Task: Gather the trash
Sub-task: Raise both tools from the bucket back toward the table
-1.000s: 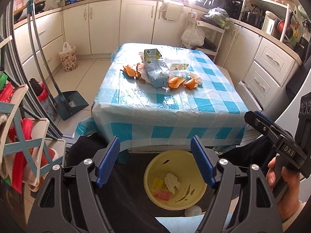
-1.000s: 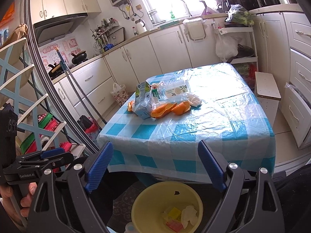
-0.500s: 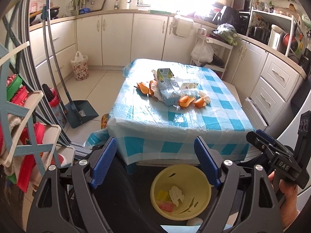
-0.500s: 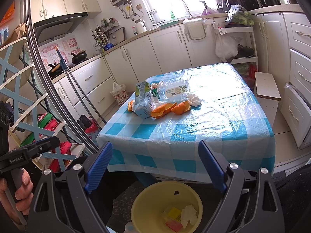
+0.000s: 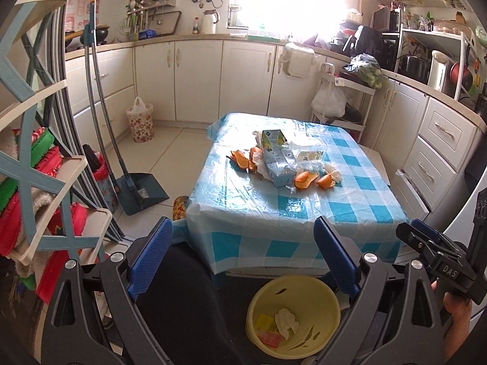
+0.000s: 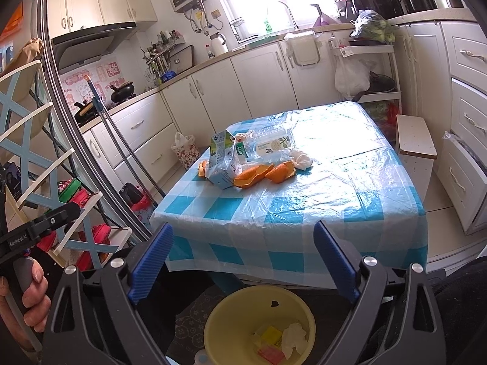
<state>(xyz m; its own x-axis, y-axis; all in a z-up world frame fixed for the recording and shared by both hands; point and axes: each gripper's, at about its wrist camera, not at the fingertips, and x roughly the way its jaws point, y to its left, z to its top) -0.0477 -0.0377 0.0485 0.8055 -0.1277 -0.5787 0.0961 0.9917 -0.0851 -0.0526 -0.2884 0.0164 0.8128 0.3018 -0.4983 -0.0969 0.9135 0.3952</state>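
A yellow bin [image 5: 293, 316] [image 6: 258, 325] stands on the floor before the table, holding a crumpled tissue [image 5: 286, 319] and small yellow and pink scraps. On the blue-checked tablecloth [image 5: 304, 210] [image 6: 304, 200] lie a milk carton [image 5: 277, 158] [image 6: 223, 161], orange peels [image 5: 304, 179] [image 6: 263, 173], a clear plastic package [image 6: 271, 143] and a white tissue ball [image 6: 301, 159]. My left gripper [image 5: 242, 258] hovers above the bin, its jaws opening with nothing between them. My right gripper [image 6: 243, 261] stays open and empty over the bin too.
A dustpan and broom [image 5: 137, 191] lean at the left beside a shelf rack [image 5: 39, 182]. A floral waste basket [image 5: 140, 120] stands by the cabinets. A white stool [image 6: 414, 149] sits right of the table. A hand [image 6: 27, 289] grips the left tool's handle.
The left gripper has lifted and tilted upward, showing more of the kitchen, and its jaws have spread wider. The right gripper has stayed still.
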